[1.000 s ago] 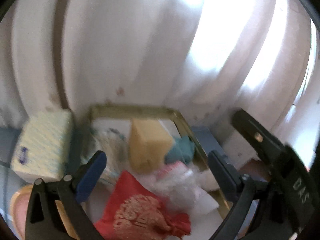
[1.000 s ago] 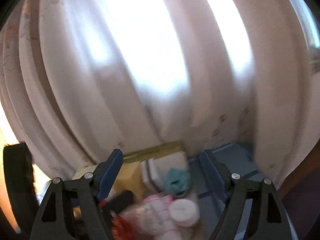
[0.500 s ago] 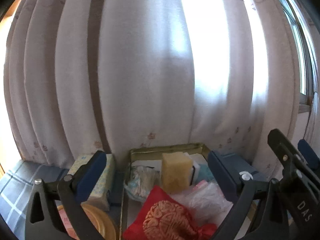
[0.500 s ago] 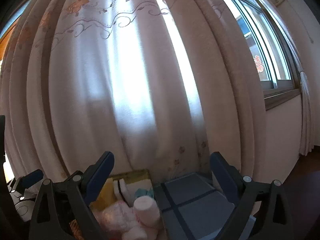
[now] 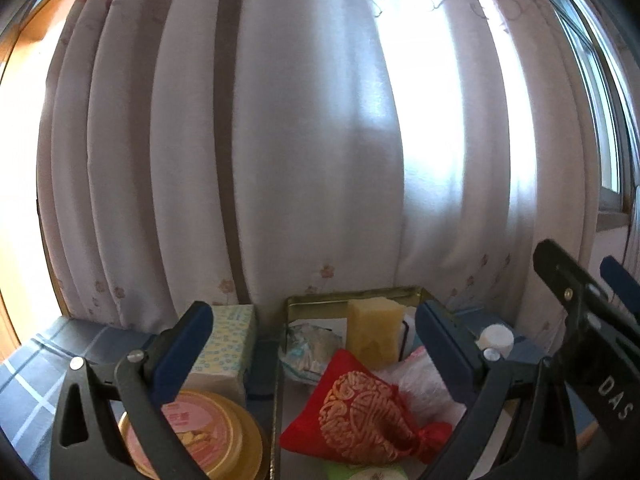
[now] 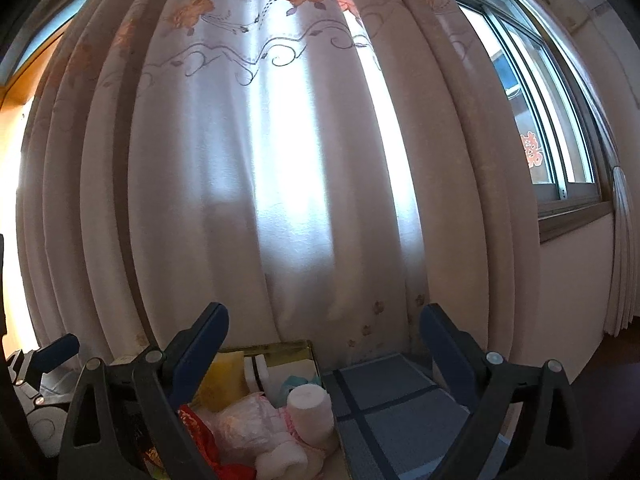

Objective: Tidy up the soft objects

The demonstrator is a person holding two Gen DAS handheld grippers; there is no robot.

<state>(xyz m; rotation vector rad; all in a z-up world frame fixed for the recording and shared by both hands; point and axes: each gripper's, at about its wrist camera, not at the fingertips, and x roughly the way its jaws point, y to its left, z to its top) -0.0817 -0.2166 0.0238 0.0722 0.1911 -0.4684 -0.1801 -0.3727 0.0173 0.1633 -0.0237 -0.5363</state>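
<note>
Both claws stand spread and hold nothing: left gripper (image 5: 312, 344), right gripper (image 6: 324, 344). Below them, toward six o'clock, a gold-rimmed tray (image 5: 352, 295) holds a yellow sponge (image 5: 374, 332), a red embroidered pouch (image 5: 364, 412), and a white roll (image 6: 310, 408) at its three o'clock edge.

low wrist views, shared tray (image 5: 352, 300)

Cut off at the bottom edge: round tin (image 5: 200, 436), red pouch (image 5: 368, 412). Partly hidden behind the left gripper's finger (image 5: 182, 350): tissue box (image 5: 226, 344). Too small to read: tin's label.
</note>
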